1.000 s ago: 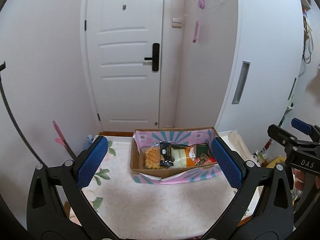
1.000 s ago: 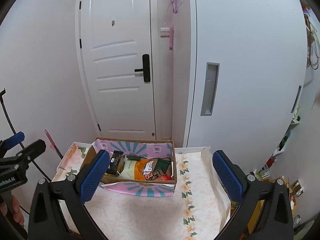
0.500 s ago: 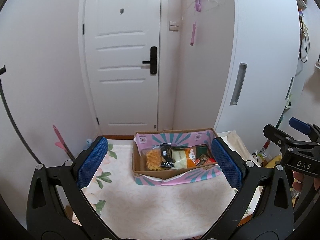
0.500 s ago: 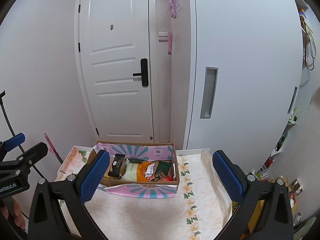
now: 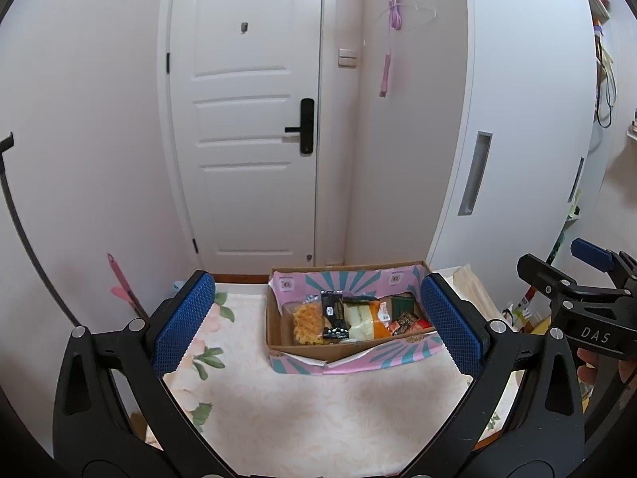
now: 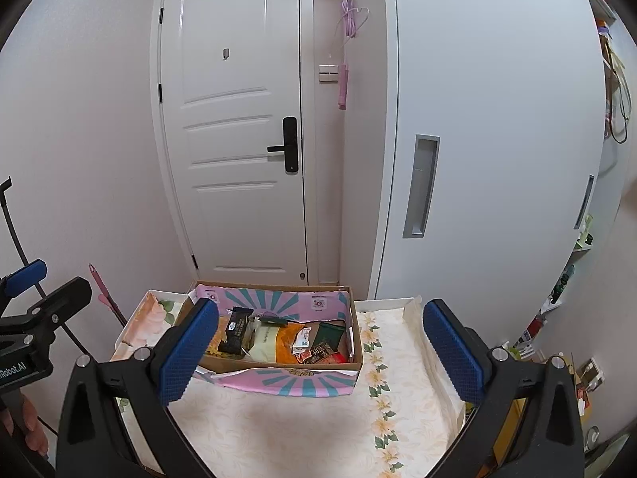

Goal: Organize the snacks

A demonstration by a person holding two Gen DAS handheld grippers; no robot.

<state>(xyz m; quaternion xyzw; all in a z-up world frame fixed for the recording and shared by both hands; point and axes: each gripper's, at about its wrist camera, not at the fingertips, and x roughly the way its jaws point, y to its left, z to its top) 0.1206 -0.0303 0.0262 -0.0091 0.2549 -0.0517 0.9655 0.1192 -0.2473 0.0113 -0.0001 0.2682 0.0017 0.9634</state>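
White paint covers the biggest surfaces behind the cardboard box: a panelled door [image 5: 247,131] with a black lever handle [image 5: 304,126] straight behind it, and a tall sliding cabinet door [image 6: 489,151] with a recessed metal pull behind and to the right of it. A pink cord [image 5: 388,44] hangs on the strip of wall between those two doors, above the box.

Under the box lies a cream tablecloth [image 5: 318,414] printed with flowers, spreading out from the box towards both cameras and to either side.

The cardboard box [image 5: 350,362] sits at the far edge of the cloth, nearest the door, its flaps and outer walls printed pink with teal rays. Its top is open and the near flap is folded outward.

Both tongs hang in the air on the near side of the box, well apart from it. The left gripper [image 5: 318,338] has its blue-padded fingers spread wide with nothing between them; in its view the box shows through the gap. The right gripper [image 6: 318,348] is likewise spread wide and empty, to the right of the left one.

Inside the box the snacks [image 6: 278,338] lie packed side by side: a yellow waffle-patterned packet [image 5: 308,322] at the left end, a black wrapper [image 5: 334,314] over it, a pale yellow and orange pack [image 5: 364,316] in the middle, and small dark green and red packets [image 5: 406,316] at the right end.
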